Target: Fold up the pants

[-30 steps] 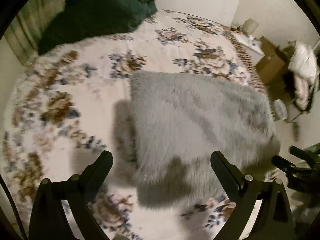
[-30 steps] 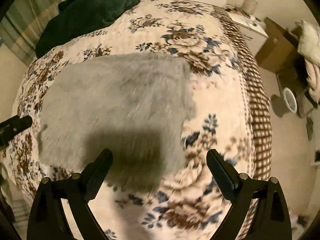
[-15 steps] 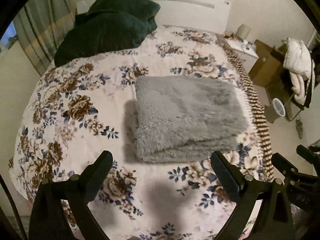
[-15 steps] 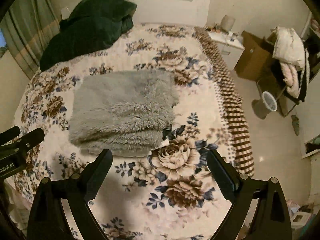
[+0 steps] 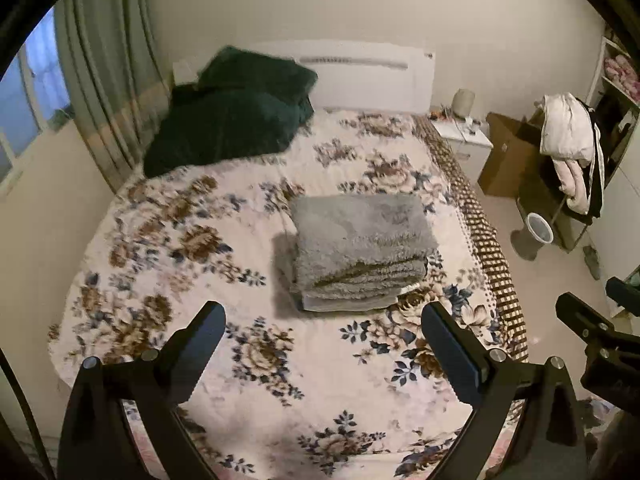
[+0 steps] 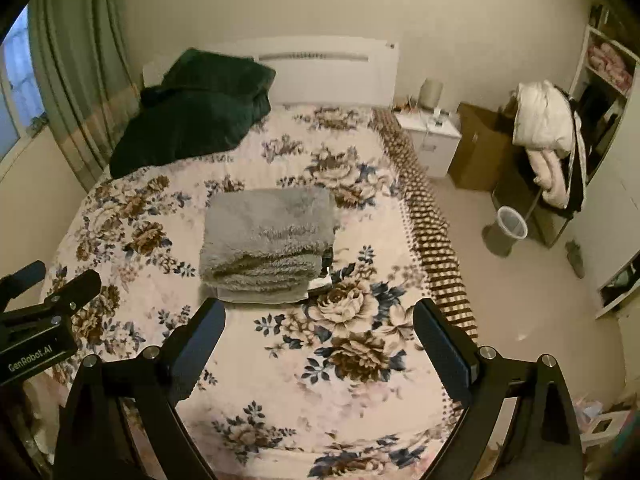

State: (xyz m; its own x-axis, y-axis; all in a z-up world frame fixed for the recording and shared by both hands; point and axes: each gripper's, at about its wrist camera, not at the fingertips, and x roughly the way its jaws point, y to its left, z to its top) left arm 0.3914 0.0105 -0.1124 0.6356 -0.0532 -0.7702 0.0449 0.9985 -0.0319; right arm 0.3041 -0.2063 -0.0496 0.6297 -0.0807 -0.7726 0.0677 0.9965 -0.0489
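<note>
Pants (image 5: 360,248) (image 6: 268,240): grey, fluffy, folded into a compact rectangular stack, several layers visible along near edge. Lay on the bed (image 5: 200,240) (image 6: 360,360) around mid-length, nearer the right edge than the left. Small dark-and-white tag-like bit noted at near right corner of stack in right wrist view; too small to identify.

Left gripper (image 5: 323,324): fingers spread wide, nothing between them, held above near end of bed, well apart from the stack. Also seen at left margin of right wrist view (image 6: 38,312).

Right gripper (image 6: 319,318): likewise spread wide and empty, above near end of bed, clear of the stack. Partly seen at right margin of left wrist view (image 5: 596,340).

Bedspread (image 5: 168,216) (image 6: 120,216): cream, brown and blue floral print, checked brown border along right edge. Dark green blanket (image 5: 232,116) (image 6: 192,108) bunched at far left corner against white headboard (image 5: 368,72) (image 6: 332,68).

Beyond right edge: white nightstand (image 5: 464,140) (image 6: 430,136) near the headboard, cardboard box (image 5: 508,152) (image 6: 476,148) just beside it, small bin (image 5: 539,232) (image 6: 511,222) on floor, pale clothes (image 5: 566,132) (image 6: 542,120) heaped on a dark stand. Green curtain (image 5: 108,92) (image 6: 76,80) along left wall by window.
</note>
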